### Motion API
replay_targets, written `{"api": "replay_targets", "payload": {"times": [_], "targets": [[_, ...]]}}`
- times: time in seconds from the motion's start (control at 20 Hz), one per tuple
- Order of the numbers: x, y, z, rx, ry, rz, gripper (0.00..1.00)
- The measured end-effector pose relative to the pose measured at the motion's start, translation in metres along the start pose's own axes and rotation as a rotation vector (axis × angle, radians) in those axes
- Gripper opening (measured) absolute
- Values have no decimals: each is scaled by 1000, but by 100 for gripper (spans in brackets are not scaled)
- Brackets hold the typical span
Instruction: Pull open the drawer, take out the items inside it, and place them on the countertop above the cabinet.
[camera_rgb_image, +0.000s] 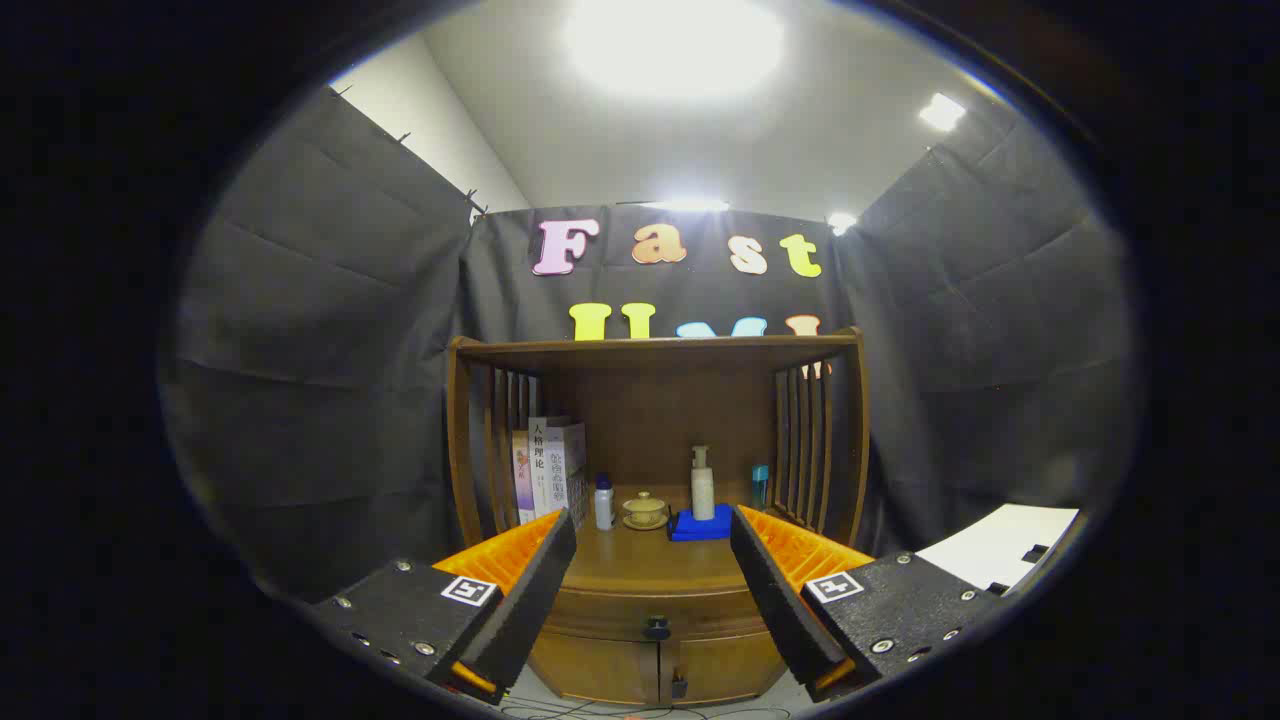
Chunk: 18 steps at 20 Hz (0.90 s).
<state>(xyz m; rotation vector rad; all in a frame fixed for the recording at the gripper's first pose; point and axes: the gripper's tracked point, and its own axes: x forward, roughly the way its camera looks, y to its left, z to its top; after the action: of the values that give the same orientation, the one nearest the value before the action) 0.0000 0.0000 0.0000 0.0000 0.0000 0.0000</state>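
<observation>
Cabinet: brown wooden cabinet (655, 590) with slatted side panels and a roofed shelf, smooth polished grain.
Drawer: one curved wooden drawer (610, 612) below the countertop, closed, small dark round knob (656, 628) at its middle; contents hidden.
Countertop (640, 562): three upright books (548, 468), one small white bottle with blue cap (604, 502), one yellow lidded cup on a saucer (645, 510), one pale pump bottle (702, 485) standing on one flat blue block (700, 526), one teal container (761, 485).
Gripper (654, 560): fingers spread wide, holding nothing, drawer knob between and beyond them.
</observation>
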Motion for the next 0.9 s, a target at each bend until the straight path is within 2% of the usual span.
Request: {"api": "replay_targets", "payload": {"times": [0.9], "targets": [[14, -2, -18, -13, 29, 11, 96]]}}
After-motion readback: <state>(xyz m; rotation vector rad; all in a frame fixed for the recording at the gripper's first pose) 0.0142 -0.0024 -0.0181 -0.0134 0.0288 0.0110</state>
